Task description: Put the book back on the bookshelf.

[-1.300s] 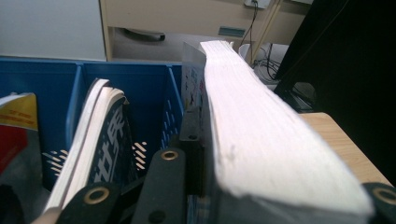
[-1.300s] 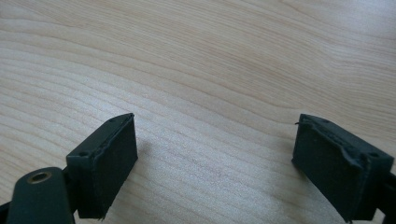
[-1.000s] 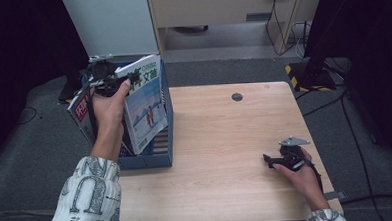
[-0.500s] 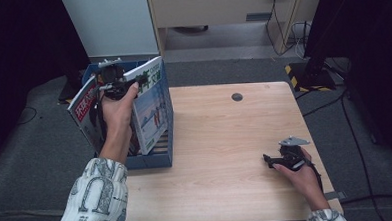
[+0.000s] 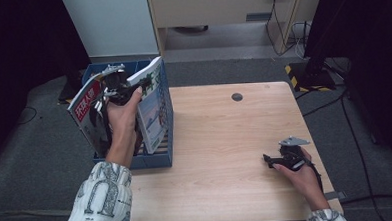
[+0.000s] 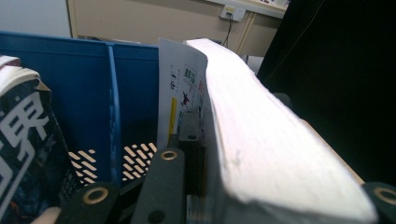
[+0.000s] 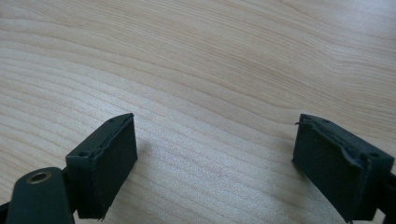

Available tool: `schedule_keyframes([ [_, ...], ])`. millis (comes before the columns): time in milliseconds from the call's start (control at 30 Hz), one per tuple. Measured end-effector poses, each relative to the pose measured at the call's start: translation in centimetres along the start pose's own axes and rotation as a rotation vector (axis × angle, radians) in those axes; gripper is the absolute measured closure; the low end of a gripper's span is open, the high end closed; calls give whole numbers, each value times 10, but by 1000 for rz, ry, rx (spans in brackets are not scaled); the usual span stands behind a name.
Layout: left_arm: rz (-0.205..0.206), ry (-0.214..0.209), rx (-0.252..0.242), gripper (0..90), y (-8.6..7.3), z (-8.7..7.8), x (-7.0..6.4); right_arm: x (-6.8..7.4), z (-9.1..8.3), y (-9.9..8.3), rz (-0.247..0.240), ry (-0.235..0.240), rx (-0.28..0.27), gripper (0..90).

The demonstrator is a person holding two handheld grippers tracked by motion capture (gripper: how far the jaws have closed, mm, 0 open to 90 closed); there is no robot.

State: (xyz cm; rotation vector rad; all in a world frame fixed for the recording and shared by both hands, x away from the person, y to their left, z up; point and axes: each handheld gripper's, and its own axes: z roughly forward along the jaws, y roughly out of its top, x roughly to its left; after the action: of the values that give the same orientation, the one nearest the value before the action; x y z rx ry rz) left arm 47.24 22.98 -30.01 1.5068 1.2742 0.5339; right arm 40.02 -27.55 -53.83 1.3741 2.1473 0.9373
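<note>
1. The left gripper (image 5: 142, 84) is raised over the blue file box (image 5: 158, 159) that stands at the left edge of the wooden table (image 5: 225, 139).
2. Its jaws are closed on the top edge of a thick magazine (image 5: 154, 110), which stands tilted in the box, its light cover turned toward the table.
3. In the left gripper view the thick magazine (image 6: 252, 140) runs up between the jaws as a white block of page edges, with one jaw pressed flat against its left side.
4. A second magazine with a red and white cover (image 5: 86, 108) leans the other way in the left part of the box, beside the person's left hand (image 5: 120, 116).
5. The same second magazine shows at the left edge of the left gripper view (image 6: 23, 135), apart from the jaws, with the blue divider (image 6: 113, 107) of the box between them.
6. The right gripper (image 5: 270, 161) lies low on the table near its right front corner, well apart from the box.
7. In the right gripper view its jaws stand wide apart with nothing between them but bare wood (image 7: 215, 93).
8. A small dark round cap (image 5: 237, 96) sits in the tabletop near the far edge.
</note>
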Motion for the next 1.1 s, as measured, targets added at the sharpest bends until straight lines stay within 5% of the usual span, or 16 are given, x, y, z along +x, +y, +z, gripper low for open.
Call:
schedule_keyframes([
  [567,-10,9,-4,724,-30,8,3,1,0,0,5,1,5,135],
  [867,-7,10,-14,724,-33,5,4,1,0,0,2,0,6,134],
  [1100,8,42,35,719,-35,-4,2,1,0,0,2,0,6,134],
])
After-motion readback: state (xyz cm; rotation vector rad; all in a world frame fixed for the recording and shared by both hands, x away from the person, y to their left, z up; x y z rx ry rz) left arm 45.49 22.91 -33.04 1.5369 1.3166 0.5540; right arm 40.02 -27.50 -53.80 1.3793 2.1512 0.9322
